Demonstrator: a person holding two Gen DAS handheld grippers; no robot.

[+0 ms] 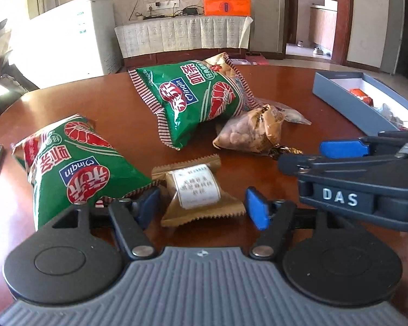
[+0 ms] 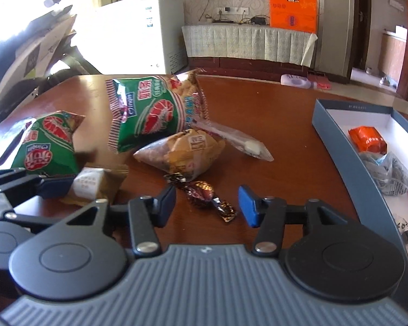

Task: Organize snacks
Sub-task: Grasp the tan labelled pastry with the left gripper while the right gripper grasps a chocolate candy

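Left wrist view, from left to right: two green shrimp-cracker bags (image 1: 76, 163) lie on the brown table (image 1: 117, 108), one near, one (image 1: 187, 103) farther back. Between the left gripper (image 1: 202, 203)'s jaws, which stand apart, sits one tan wrapped pastry (image 1: 195, 190), untouched, probably the next pick. One brown nut pouch (image 1: 247, 133) leans under the far bag. Right wrist view: the right gripper (image 2: 206, 203), jaws apart and empty, frames one dark foil candy (image 2: 204, 194). At far right, a blue-grey box (image 2: 337, 141), apparently the collecting place, already holds one orange packet (image 2: 368, 138) and other wrappers.
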